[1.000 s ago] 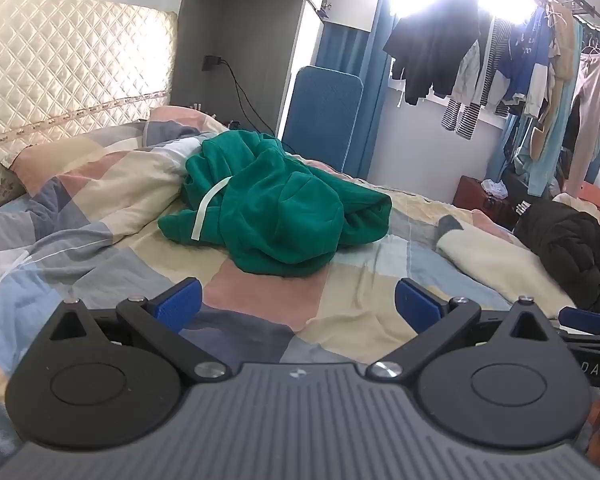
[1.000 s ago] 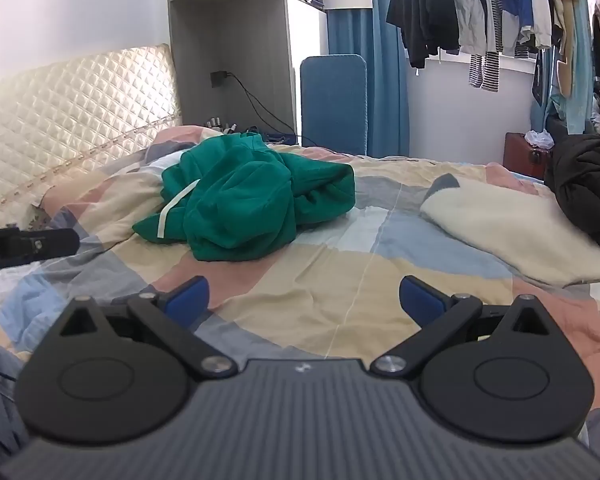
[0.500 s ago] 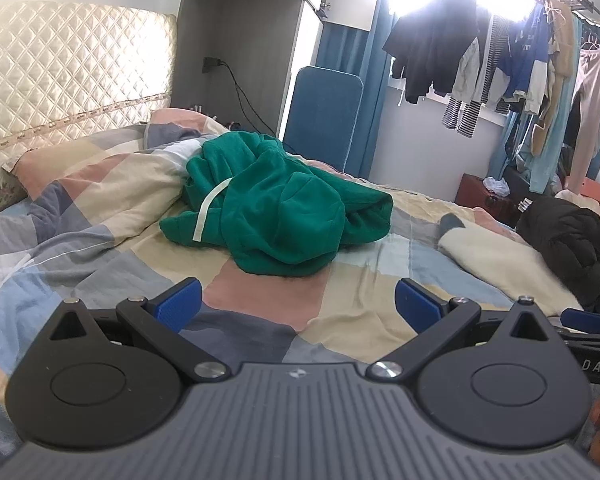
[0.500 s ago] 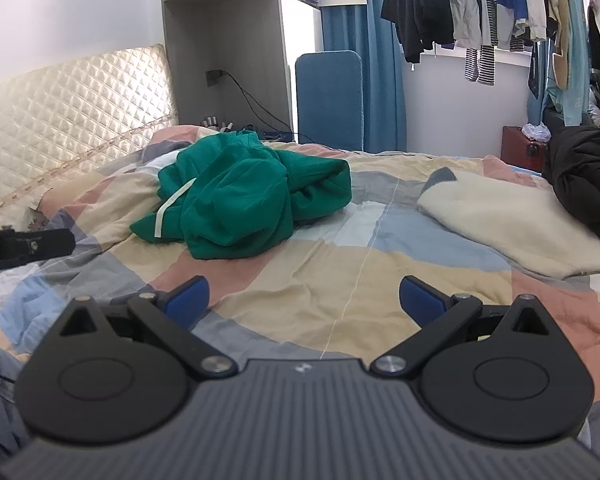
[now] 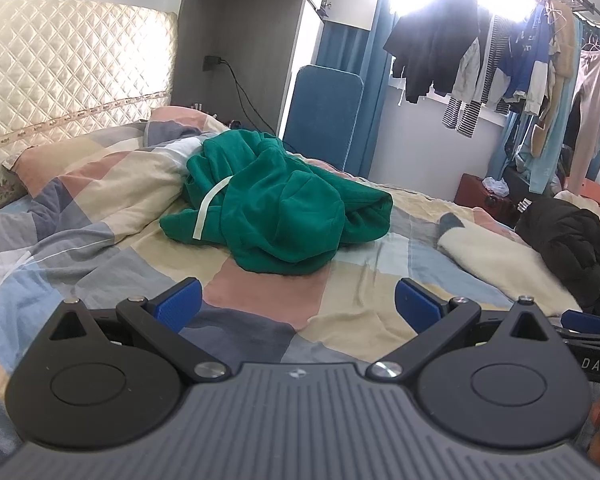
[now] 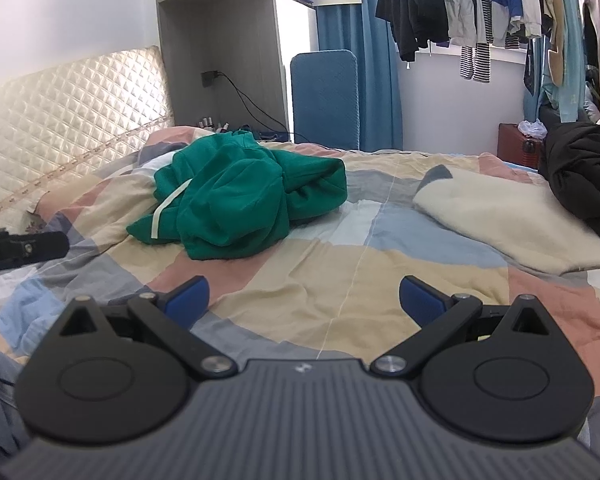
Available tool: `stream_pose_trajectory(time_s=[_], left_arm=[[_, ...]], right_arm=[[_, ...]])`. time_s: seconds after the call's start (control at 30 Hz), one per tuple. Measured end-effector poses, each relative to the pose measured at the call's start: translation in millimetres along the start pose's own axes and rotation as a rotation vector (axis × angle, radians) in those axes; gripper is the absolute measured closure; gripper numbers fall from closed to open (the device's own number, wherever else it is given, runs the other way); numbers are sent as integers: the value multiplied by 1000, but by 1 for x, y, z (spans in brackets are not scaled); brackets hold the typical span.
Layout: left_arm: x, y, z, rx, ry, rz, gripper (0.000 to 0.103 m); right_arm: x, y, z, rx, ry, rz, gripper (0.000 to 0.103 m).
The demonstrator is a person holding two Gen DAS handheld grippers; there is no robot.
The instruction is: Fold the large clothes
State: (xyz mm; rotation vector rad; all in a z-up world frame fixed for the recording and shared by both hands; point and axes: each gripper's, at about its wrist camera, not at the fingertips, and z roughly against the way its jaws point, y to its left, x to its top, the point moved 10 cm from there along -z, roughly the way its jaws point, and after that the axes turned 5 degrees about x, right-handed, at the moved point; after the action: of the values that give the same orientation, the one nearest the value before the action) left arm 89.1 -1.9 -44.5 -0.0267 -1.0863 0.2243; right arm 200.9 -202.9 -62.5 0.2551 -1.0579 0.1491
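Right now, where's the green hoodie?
In both wrist views the green hoodie lies crumpled mid-bed on the patchwork quilt, left of the cream blanket, toward the quilted headboard.

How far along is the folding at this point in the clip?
Nothing looks done: the green garment lies in a crumpled heap on the patchwork quilt, unfolded. Nothing is in hand either: the left gripper and right gripper both hover open and empty short of it, fingers spread. Left to do: reach it, spread it flat, fold it. A black jacket sits untouched at the right.
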Motion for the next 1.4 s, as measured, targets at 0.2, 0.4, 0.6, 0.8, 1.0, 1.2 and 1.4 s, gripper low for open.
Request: stream_pose_trajectory(time_s=[0.2, 0.4, 0.6, 0.8, 1.0, 1.2, 1.4], left_arm=[[0, -1, 0, 1, 1, -2, 0], [-1, -2, 0, 0, -3, -6, 0], [-1, -2, 0, 3, -3, -4, 0], [-1, -2, -1, 4, 1, -3, 0], [-1, -1, -1, 2, 0, -3, 0], [0, 0, -2, 7, -1, -4, 0], [2, 2, -6, 8, 9, -5, 0]], right_arm=[[-1, -1, 0, 2, -1, -5, 0], [-1, -1, 0, -3, -1, -2, 0], [-3, -1, -1, -4, 7, 1, 0], [-3, 0, -3, -2, 8, 3, 0], [-3, 1, -4, 1, 13, 5, 0], [-2, 2, -6, 6, 12, 8, 0], [-1, 4, -11, 11, 19, 9, 0]])
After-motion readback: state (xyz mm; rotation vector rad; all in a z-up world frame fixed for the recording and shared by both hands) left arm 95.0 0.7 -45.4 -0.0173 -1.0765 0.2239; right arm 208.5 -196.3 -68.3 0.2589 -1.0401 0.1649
